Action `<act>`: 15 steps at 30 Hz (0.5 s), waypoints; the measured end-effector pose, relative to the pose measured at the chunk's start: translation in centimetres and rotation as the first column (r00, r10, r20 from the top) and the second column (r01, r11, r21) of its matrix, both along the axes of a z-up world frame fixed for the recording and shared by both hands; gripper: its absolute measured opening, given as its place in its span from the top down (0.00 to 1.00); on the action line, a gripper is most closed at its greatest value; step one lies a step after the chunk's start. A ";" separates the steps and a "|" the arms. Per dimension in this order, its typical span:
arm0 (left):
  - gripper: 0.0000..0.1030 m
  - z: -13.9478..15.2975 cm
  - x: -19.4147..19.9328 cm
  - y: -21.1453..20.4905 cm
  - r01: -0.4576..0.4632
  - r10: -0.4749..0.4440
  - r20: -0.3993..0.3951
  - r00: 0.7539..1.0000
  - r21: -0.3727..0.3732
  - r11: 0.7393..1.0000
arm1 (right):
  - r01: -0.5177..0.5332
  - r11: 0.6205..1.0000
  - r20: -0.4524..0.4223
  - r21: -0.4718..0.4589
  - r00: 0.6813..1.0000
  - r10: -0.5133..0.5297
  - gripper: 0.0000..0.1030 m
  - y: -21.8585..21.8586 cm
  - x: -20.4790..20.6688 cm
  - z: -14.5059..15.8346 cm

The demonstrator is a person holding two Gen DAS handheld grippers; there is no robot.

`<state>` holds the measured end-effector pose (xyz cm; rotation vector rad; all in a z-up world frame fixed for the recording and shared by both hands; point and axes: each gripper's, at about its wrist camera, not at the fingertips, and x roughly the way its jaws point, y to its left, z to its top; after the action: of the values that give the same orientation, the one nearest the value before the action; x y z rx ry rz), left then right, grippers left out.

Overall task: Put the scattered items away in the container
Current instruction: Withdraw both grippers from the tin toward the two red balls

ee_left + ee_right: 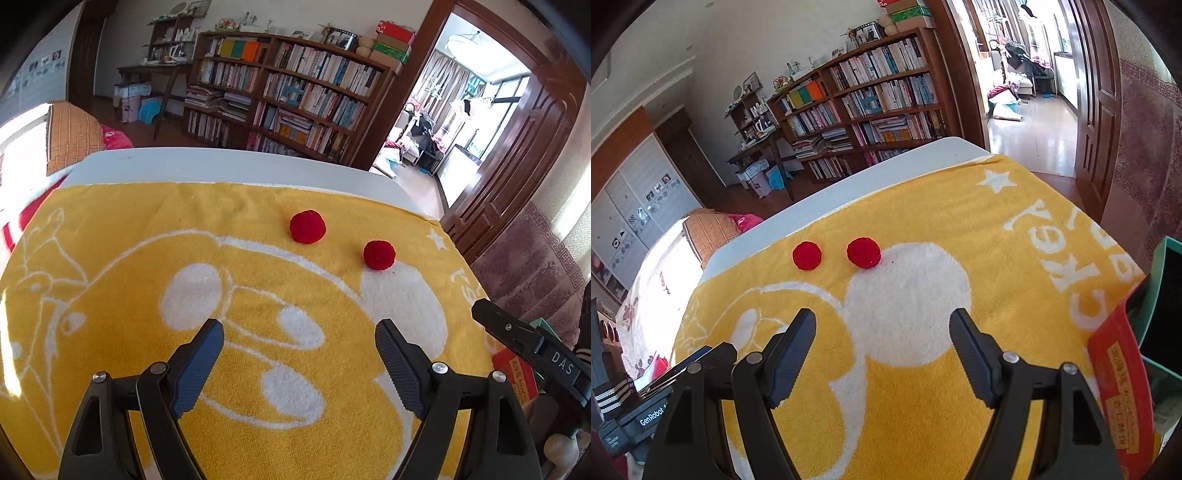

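Two red pompom balls lie side by side on a yellow towel [147,229] spread over a white table. The left wrist view has one ball [307,226] farther back and the other ball [379,255] to its right. From the right wrist they appear as a left ball [807,255] and a right ball [863,252]. My left gripper [299,334] hangs open over the towel, well short of the balls, nothing between its fingers. My right gripper [882,323] is open too and empty, also short of the balls. A red box [1123,387] sits at the towel's right edge.
The white table's far edge [236,166] runs behind the towel. A teal container [1160,302] stands past the red box on the right. The right gripper's body [532,347] shows at the left wrist view's right edge. A bookshelf [295,92] and a doorway lie beyond.
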<state>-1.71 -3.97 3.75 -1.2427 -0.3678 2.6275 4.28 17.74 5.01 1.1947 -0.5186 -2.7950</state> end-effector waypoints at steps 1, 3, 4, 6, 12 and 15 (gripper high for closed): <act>0.17 -0.3 -0.8 -0.3 -0.012 0.012 0.004 1.000 -0.002 1.000 | 0.005 1.000 0.004 -0.005 1.000 -0.005 0.24 0.0 -0.6 -0.3; 0.17 -0.9 -2.5 -0.5 -0.028 0.028 0.012 1.000 -0.008 1.000 | 0.011 1.000 0.012 -0.019 1.000 -0.011 0.24 -0.1 -1.7 -1.0; 0.17 -1.2 -3.3 -0.6 -0.031 0.032 0.017 0.999 -0.010 0.999 | 0.010 1.000 0.015 -0.025 1.000 -0.010 0.24 -0.1 -2.3 -1.3; 0.17 -1.7 -4.7 -0.5 -0.034 0.034 0.019 0.999 -0.005 0.999 | 0.015 0.999 0.031 -0.029 0.999 -0.014 0.24 -0.1 -3.4 -2.0; 0.17 -2.6 -8.3 0.3 -0.036 0.036 -0.010 0.999 0.002 0.999 | -0.008 1.000 0.068 -0.012 0.998 0.009 0.24 -1.3 -6.3 -3.5; 0.17 -3.4 -10.3 1.0 -0.037 0.037 -0.005 0.999 -0.007 0.999 | -0.032 0.999 0.078 0.006 0.996 0.031 0.24 -2.0 -7.4 -3.9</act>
<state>-12.02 -2.98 0.32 -1.2434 -0.3854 2.6645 -3.12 15.70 1.09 1.3063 -0.4911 -2.7356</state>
